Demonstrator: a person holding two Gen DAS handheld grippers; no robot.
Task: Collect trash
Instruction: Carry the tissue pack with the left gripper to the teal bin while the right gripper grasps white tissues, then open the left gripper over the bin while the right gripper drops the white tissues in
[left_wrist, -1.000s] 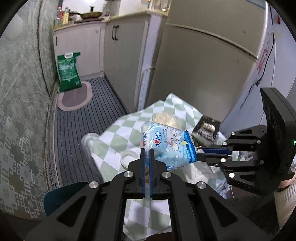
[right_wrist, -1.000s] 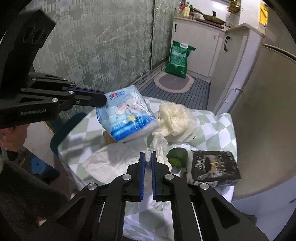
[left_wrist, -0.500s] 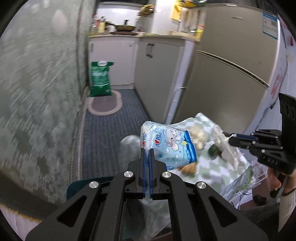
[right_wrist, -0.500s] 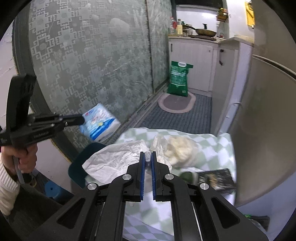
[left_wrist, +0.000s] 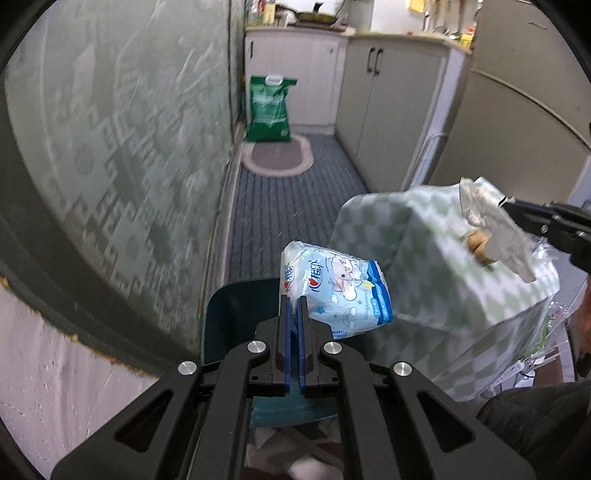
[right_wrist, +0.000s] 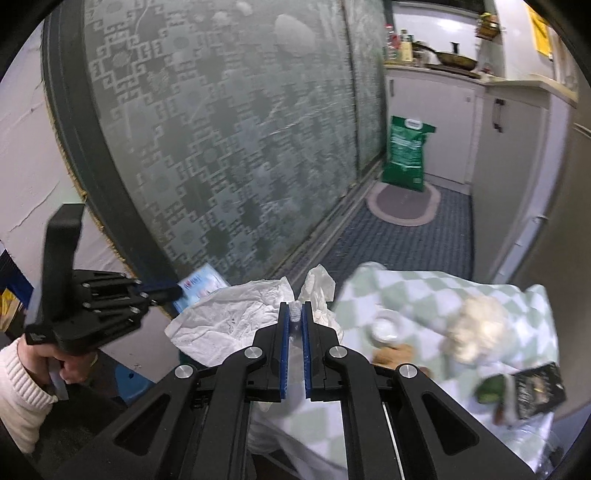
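Left gripper (left_wrist: 293, 306) pinches a blue tissue pack (left_wrist: 334, 290) by one corner over the teal bin (left_wrist: 236, 317), right gripper (right_wrist: 294, 314) clamps white plastic wrap (right_wrist: 236, 321); either could slip free.

Blue-and-white snack packet (left_wrist: 334, 291), left wrist view: red-and-white round logo near top edge; large Chinese characters beside it, too blurred to read; cartoon figure in middle; small line of Latin letters along blue lower band, possibly "Cinnamoroll". Same packet in right wrist view (right_wrist: 201, 286): red mark only, unreadable. Green sack (left_wrist: 269, 109) on floor: white print, illegible. Black box (right_wrist: 537, 389) on checked cloth: pale markings, illegible. Yellow note (right_wrist: 539, 24) on wall: unreadable.
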